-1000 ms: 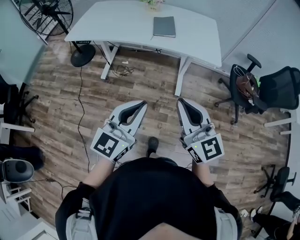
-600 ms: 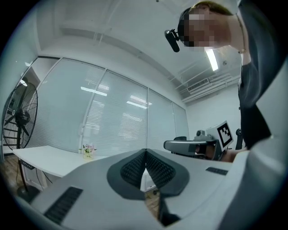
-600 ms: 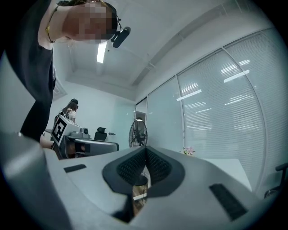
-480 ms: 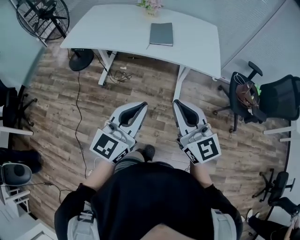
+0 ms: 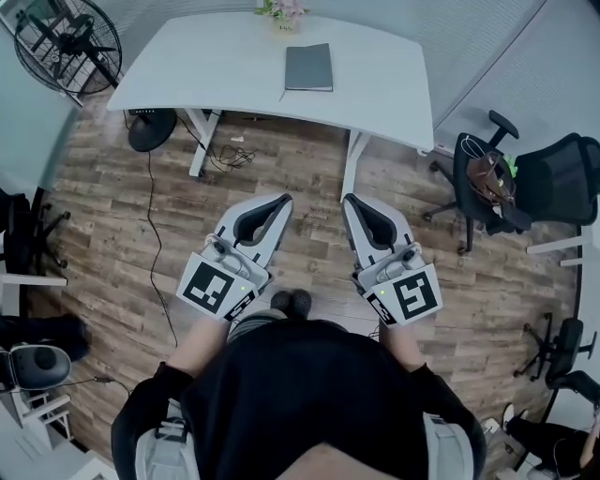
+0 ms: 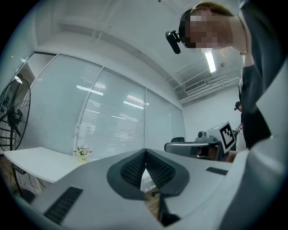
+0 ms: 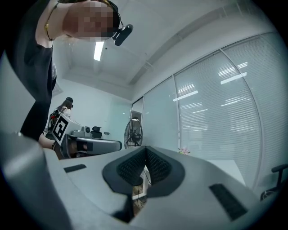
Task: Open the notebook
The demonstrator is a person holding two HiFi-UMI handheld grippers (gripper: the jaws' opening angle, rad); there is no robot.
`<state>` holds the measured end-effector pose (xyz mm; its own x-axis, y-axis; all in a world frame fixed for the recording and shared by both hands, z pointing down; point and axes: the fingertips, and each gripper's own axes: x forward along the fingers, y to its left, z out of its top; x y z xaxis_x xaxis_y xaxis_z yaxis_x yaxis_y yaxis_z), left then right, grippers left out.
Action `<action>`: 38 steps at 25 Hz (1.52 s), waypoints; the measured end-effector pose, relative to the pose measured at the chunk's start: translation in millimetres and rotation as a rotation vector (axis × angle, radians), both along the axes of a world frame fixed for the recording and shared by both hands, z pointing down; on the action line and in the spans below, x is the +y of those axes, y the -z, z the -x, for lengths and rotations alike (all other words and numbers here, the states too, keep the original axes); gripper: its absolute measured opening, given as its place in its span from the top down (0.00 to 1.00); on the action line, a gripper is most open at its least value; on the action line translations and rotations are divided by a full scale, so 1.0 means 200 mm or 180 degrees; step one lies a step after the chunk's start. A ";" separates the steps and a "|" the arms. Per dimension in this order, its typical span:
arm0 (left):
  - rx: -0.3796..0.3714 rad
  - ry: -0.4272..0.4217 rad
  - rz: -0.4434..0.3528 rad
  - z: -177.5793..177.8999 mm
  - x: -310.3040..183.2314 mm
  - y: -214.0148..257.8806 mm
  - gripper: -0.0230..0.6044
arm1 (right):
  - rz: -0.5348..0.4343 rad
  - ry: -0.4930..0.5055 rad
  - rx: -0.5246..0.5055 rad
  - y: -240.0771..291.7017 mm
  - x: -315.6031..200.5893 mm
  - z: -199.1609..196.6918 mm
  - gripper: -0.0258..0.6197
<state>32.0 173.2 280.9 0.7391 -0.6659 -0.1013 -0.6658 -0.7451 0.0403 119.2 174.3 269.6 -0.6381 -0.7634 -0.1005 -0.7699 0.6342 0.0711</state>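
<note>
A closed grey notebook lies flat on the white table, near its far edge, well ahead of both grippers. My left gripper and right gripper are held side by side over the wooden floor, short of the table. Both point toward it. In the left gripper view the left gripper has its ribbed pads meeting at the tip, with nothing between them. The right gripper looks the same in its own view. The notebook does not show in either gripper view.
A small vase of flowers stands behind the notebook. A floor fan is at the table's left end and a cable trails over the floor. Black office chairs stand to the right, another chair to the left.
The person has stepped toward the table, so the table and notebook sit nearer and further left in the head view. Both grippers moved along with the body and stayed shut.
</note>
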 end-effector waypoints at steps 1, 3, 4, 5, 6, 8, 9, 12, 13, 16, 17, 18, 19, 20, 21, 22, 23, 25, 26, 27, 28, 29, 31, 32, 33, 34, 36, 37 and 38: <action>-0.0009 0.0003 -0.0003 0.00 0.00 -0.01 0.95 | -0.0003 -0.0006 -0.0004 0.00 0.00 -0.01 0.95; -0.0043 0.0004 0.0042 -0.01 0.00 -0.03 0.95 | -0.0005 -0.0009 0.0001 0.00 -0.01 -0.02 0.95; -0.0053 0.0003 0.0059 -0.02 0.00 -0.04 0.95 | -0.0008 -0.0008 0.0008 0.00 -0.02 -0.02 0.95; -0.0045 0.0002 0.0052 -0.02 0.00 -0.04 0.95 | -0.0011 -0.0006 0.0014 0.00 -0.02 -0.02 0.95; -0.0031 0.0004 0.0033 -0.02 -0.01 -0.03 0.95 | -0.0010 -0.0001 0.0018 0.00 -0.03 -0.02 0.95; -0.0034 0.0032 0.0028 -0.02 -0.02 -0.04 0.95 | 0.0000 0.0017 0.0028 -0.02 -0.04 -0.02 0.95; -0.0052 0.0056 0.0048 -0.01 -0.02 -0.06 0.95 | 0.0003 0.0027 0.0033 -0.02 -0.04 -0.03 0.95; -0.0047 0.0125 0.0097 -0.02 -0.03 -0.09 0.95 | 0.0005 0.0065 0.0029 -0.04 -0.06 -0.05 0.95; -0.0041 0.0145 0.0102 -0.02 -0.03 -0.10 0.95 | 0.0004 0.0080 0.0025 -0.04 -0.06 -0.06 0.95; -0.0052 0.0179 0.0121 -0.03 -0.03 -0.11 0.95 | 0.0029 0.0159 0.0040 -0.06 -0.08 -0.04 0.95; -0.0063 0.0181 0.0128 -0.03 -0.03 -0.12 0.95 | 0.0044 0.0185 0.0057 -0.06 -0.08 -0.04 0.95; -0.0076 0.0184 0.0134 -0.03 -0.03 -0.12 0.95 | 0.0059 0.0207 0.0070 -0.07 -0.09 -0.03 0.95; -0.0086 0.0193 0.0142 -0.03 -0.03 -0.13 0.95 | 0.0074 0.0224 0.0073 -0.08 -0.10 -0.03 0.95; -0.0089 0.0208 0.0151 -0.03 -0.04 -0.13 0.95 | 0.0086 0.0234 0.0073 -0.08 -0.11 -0.03 0.95; -0.0087 0.0224 0.0157 -0.02 -0.05 -0.13 0.95 | 0.0093 0.0237 0.0075 -0.09 -0.12 -0.03 0.95; -0.0084 0.0241 0.0156 -0.02 -0.06 -0.13 0.95 | 0.0089 0.0233 0.0081 -0.09 -0.14 -0.03 0.95; -0.0084 0.0253 0.0150 -0.02 -0.08 -0.13 0.95 | 0.0080 0.0227 0.0089 -0.09 -0.15 -0.03 0.95; -0.0077 0.0263 0.0134 -0.02 -0.11 -0.13 0.95 | 0.0070 0.0221 0.0094 -0.10 -0.18 -0.04 0.95; -0.0070 0.0262 0.0122 -0.02 -0.13 -0.14 0.95 | 0.0068 0.0220 0.0093 -0.10 -0.20 -0.05 0.95; -0.0073 0.0258 0.0109 -0.03 -0.15 -0.13 0.95 | 0.0062 0.0219 0.0092 -0.10 -0.21 -0.05 0.95; -0.0082 0.0252 0.0096 -0.03 -0.17 -0.13 0.95 | 0.0049 0.0216 0.0093 -0.10 -0.23 -0.05 0.95; -0.0090 0.0246 0.0082 -0.03 -0.19 -0.13 0.95 | 0.0032 0.0210 0.0094 -0.10 -0.25 -0.05 0.95; -0.0089 0.0238 0.0068 -0.02 -0.24 -0.13 0.95 | -0.0001 0.0191 0.0094 -0.09 -0.29 -0.05 0.95; -0.0084 0.0235 0.0068 -0.01 -0.27 -0.13 0.95 | -0.0009 0.0178 0.0091 -0.09 -0.32 -0.05 0.95; -0.0083 0.0229 0.0068 -0.01 -0.30 -0.13 0.95 | -0.0010 0.0163 0.0086 -0.09 -0.35 -0.05 0.95; -0.0088 0.0220 0.0067 0.00 -0.33 -0.13 0.95 | -0.0004 0.0147 0.0079 -0.09 -0.39 -0.04 0.95; -0.0104 0.0203 0.0065 0.00 -0.40 -0.13 0.95 | 0.0013 0.0118 0.0069 -0.10 -0.46 -0.04 0.95; -0.0101 0.0199 0.0063 0.01 -0.44 -0.13 0.95 | 0.0018 0.0106 0.0067 -0.11 -0.49 -0.04 0.95; -0.0095 0.0196 0.0061 0.02 -0.48 -0.13 0.95 | 0.0020 0.0095 0.0067 -0.11 -0.53 -0.03 0.95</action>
<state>28.6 77.0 307.7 0.6993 -0.7118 -0.0667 -0.7114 -0.7020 0.0335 125.5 69.0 291.4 -0.6625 -0.7446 -0.0820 -0.7490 0.6573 0.0830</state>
